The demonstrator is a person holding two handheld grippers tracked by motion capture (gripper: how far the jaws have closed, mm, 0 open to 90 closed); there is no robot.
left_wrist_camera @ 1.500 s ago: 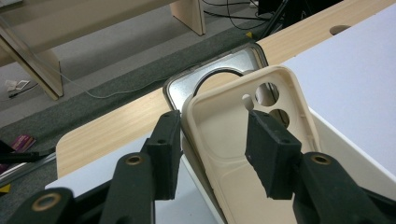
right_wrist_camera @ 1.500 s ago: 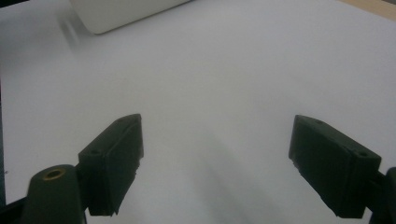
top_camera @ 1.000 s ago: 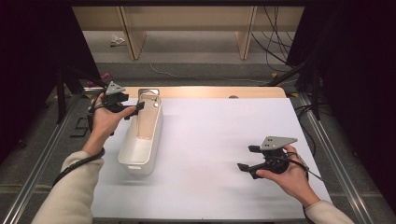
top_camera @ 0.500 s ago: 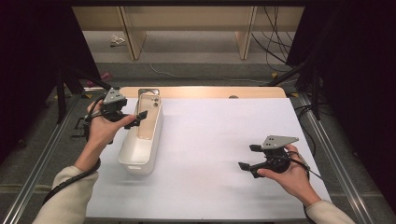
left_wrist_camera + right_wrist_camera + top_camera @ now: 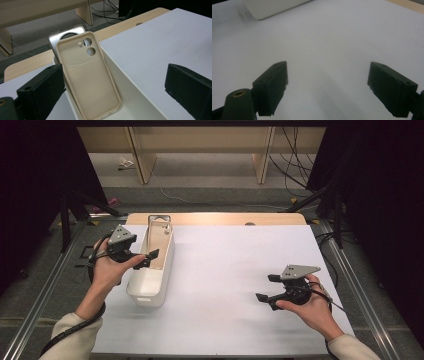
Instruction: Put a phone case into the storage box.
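A beige phone case leans upright inside a long white bin, its camera holes at the top. Behind it stands a grey phone with a dark ring on its back. My left gripper hovers at the bin's left rim, pointing across it. Its jaws have just been opening and stand wide; the case lies in the line between them, farther off, untouched by the pads. My right gripper rests open low over the white table sheet at the right, with nothing between its fingers.
The bin stands lengthwise at the table's left, and its corner sits far ahead of the right gripper. A wooden strip edges the table's far side. Metal rails run along both sides. Cables lie on the floor beyond.
The left hand has drawn back from the bin's far end toward the near side, and its jaws stand wider apart. The right hand has kept still.
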